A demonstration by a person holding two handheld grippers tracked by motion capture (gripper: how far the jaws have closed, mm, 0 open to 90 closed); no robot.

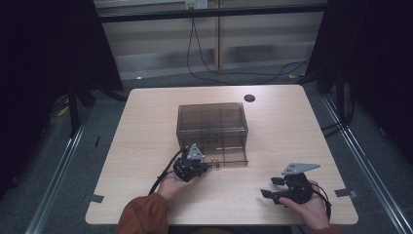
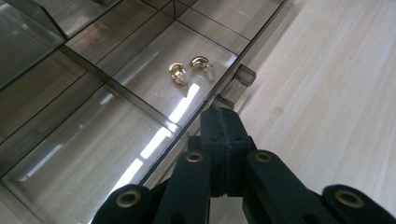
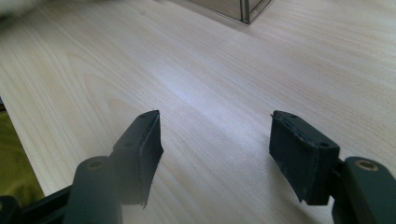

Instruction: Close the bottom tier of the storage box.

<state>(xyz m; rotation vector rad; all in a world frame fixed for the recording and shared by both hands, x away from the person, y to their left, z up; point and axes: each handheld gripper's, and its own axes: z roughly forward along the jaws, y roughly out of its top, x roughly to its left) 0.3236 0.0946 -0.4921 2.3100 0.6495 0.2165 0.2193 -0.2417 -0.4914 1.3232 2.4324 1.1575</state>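
One smoky transparent box (image 1: pixel 212 127) sits in the middle of the high view on the pale wooden table (image 1: pixel 292 131), and one drawer (image 1: pixel 229 161) is pulled out at its lower edge. In the left gripper view that drawer (image 2: pixel 140 88) spreads across the upper left, split by thin walls into compartments; I can't count them all from here.

Two gold earrings (image 2: pixel 187 69), and two only, lie side by side in one compartment, upper centre of that view, curved hoops close together, one with a pale backing at its right. In the high view they are two tiny bright specks (image 1: pixel 214 159) at the drawer's front, just right of the left gripper.

Left gripper (image 1: pixel 193 165), just below centre: one grey three-cornered plate on top, one hand (image 1: pixel 175 184) beneath it, an orange sleeve (image 1: pixel 142 217) at the bottom edge. Its own view shows the left gripper (image 2: pixel 223 117) with both black jaws pressed flat together, nothing between them, tips right at the drawer's clear front handle (image 2: pixel 240 81).

Right gripper (image 1: pixel 272 187), lower right of the high view, held in the other hand (image 1: pixel 311 207), well apart from the box. In its own view the right gripper (image 3: pixel 215 135) has two jaws standing wide apart over bare wood, gripping nothing.

One dark round disc (image 1: pixel 249 98) sits at the table's upper edge.
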